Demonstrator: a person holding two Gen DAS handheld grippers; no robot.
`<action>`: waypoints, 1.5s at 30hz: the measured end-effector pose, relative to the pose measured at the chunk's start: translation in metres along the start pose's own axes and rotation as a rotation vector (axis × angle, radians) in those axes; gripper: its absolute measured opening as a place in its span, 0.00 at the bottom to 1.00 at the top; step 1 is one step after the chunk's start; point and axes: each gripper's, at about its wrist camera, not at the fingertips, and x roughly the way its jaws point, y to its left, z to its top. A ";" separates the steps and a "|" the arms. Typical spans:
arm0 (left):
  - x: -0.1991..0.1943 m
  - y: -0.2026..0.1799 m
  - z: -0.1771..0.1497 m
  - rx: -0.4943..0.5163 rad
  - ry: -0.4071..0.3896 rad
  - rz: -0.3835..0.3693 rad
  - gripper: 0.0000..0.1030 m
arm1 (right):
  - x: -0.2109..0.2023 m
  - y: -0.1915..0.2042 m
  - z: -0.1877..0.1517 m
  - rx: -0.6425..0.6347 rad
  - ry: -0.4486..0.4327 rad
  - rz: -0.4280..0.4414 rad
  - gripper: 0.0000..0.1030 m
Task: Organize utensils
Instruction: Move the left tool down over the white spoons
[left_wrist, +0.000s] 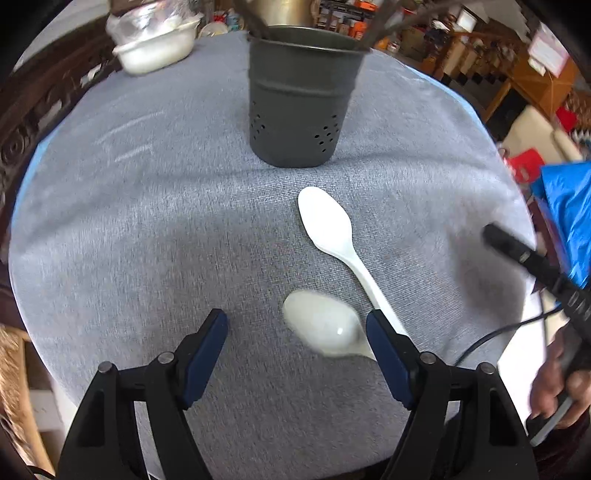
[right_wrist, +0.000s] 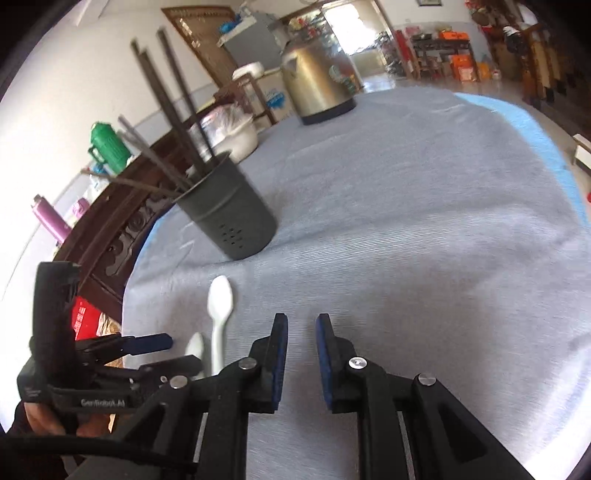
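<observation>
Left wrist view: two white spoons lie on the grey-clothed table, one sharp and one blurred, and one dark holder stands beyond them with sticks rising from it, their tops cut off by the frame edge. One white bowl sits at the far left, blurred. The left hand-held gripper is spread wide and holds nothing; the blurred spoon's bowl lies between its blue pads, close to the right-side one, and whether it touches cannot be told. That spoon's handle is hidden behind the finger. The right hand-held gripper shows only in part at the right edge. Right wrist view: the same two spoons, the long one near the holder, the other largely hidden behind the left hand-held gripper. About six dark sticks stand in the holder; blur makes the count uncertain. One metal kettle stands far back. The right hand-held gripper is narrowly parted, empty, above bare cloth.
</observation>
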 end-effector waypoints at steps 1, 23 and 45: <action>0.002 -0.004 -0.001 0.033 -0.004 0.030 0.76 | -0.005 -0.005 0.001 0.012 -0.014 -0.012 0.18; -0.023 0.055 -0.024 -0.145 0.032 -0.139 0.55 | -0.035 -0.010 0.008 0.009 -0.101 -0.034 0.18; 0.002 0.006 0.012 0.016 -0.043 -0.054 0.43 | -0.037 0.000 0.000 -0.004 -0.103 -0.003 0.18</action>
